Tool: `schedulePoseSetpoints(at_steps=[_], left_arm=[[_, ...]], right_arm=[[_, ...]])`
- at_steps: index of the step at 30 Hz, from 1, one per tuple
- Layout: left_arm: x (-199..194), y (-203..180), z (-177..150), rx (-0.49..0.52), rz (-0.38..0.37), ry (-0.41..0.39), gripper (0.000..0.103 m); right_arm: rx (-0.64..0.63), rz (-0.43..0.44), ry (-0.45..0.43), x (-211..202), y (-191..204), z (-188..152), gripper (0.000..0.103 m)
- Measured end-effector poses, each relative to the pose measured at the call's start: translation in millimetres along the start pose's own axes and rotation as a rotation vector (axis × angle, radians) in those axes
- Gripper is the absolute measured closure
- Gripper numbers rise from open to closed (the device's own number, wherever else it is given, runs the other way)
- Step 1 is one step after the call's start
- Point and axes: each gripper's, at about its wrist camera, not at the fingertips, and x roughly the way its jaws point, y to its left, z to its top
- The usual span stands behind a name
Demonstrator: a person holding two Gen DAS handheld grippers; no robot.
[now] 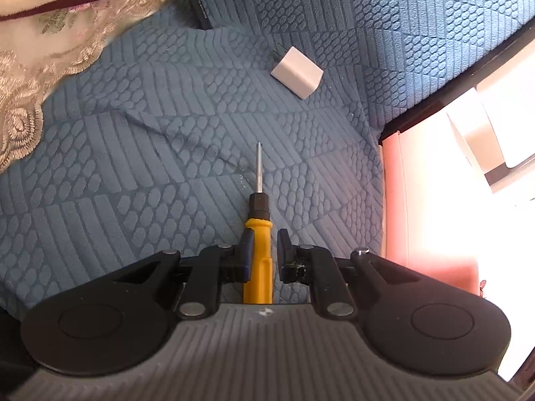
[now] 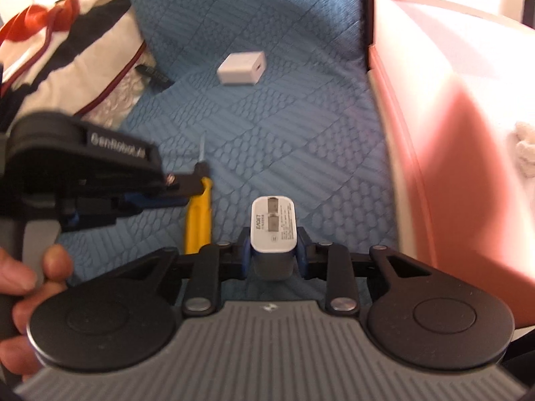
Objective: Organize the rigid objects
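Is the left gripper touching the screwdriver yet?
Cannot tell. In the left wrist view the left gripper straddles the screwdriver handle: one finger looks against it, a gap shows at the other.

Blue textured bedspread (image 1: 167, 153), lace-edged pillow (image 1: 40, 67), sunlit pink bin (image 2: 451, 133).

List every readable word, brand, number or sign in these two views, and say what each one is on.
"GenRobot.ai": on the left tongs, right wrist view.
"EAQET", roughly, a blurred brand: on the white charger in the right tongs.
Charger's fine print: too small to read.
Lettering on the black pen: too small to read.
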Motion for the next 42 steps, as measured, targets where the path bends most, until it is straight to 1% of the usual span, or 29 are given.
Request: schedulePoseSetpoints(at_steps=[3, 5, 9, 13, 15, 16, 20, 21, 23, 27, 30, 32, 35, 38, 42], left_arm=[[1, 0, -1, -0.003, -0.005, 0.001, 0.088], [1, -2, -2, 0.012, -0.009, 0.000, 0.088], [5, -9, -6, 0.051, 0.016, -0.004, 0.088], [10, -18, -9, 0.107, 0.052, -0.028, 0.087], [14, -22, -10, 0.131, 0.066, -0.021, 0.080], [17, -23, -11, 0.142, 0.070, -0.015, 0.080], [19, -35, -17, 0.240, 0.116, -0.045, 0.080], [20, -36, -18, 0.246, 0.120, -0.049, 0.080], [20, -34, -17, 0.240, 0.117, -0.051, 0.080], [18, -28, -14, 0.195, 0.100, -0.046, 0.082], [14, -26, -12, 0.173, 0.077, -0.045, 0.084], [9, -26, -11, 0.165, 0.054, -0.047, 0.084], [-2, -27, -10, 0.165, 0.015, -0.055, 0.084], [-10, -26, -10, 0.166, -0.001, -0.068, 0.084], [-20, -26, -8, 0.149, -0.027, -0.072, 0.084]], right_arm=[[0.018, -0.027, -0.016, -2, -4, 1, 0.073], [0.026, -0.024, -0.016, -2, -5, 1, 0.073], [0.007, -0.030, -0.018, -2, -4, 2, 0.073], [0.023, -0.024, -0.018, -2, -6, 2, 0.073], [0.022, -0.025, -0.020, -2, -6, 1, 0.073], [0.022, -0.025, -0.021, -2, -5, 1, 0.073], [0.036, -0.022, -0.022, -2, -7, 1, 0.073], [0.038, -0.023, -0.022, -2, -7, 1, 0.073], [0.040, -0.023, -0.022, -2, -7, 0, 0.073], [0.039, -0.024, -0.026, -2, -8, 0, 0.073], [0.043, -0.034, -0.034, -2, -8, -2, 0.073], [0.029, -0.048, -0.042, -4, -6, -1, 0.073], [0.029, -0.034, -0.049, -9, -6, 2, 0.073], [0.016, -0.035, -0.063, -16, -4, 6, 0.073], [0.033, -0.021, -0.064, -24, -4, 14, 0.073]])
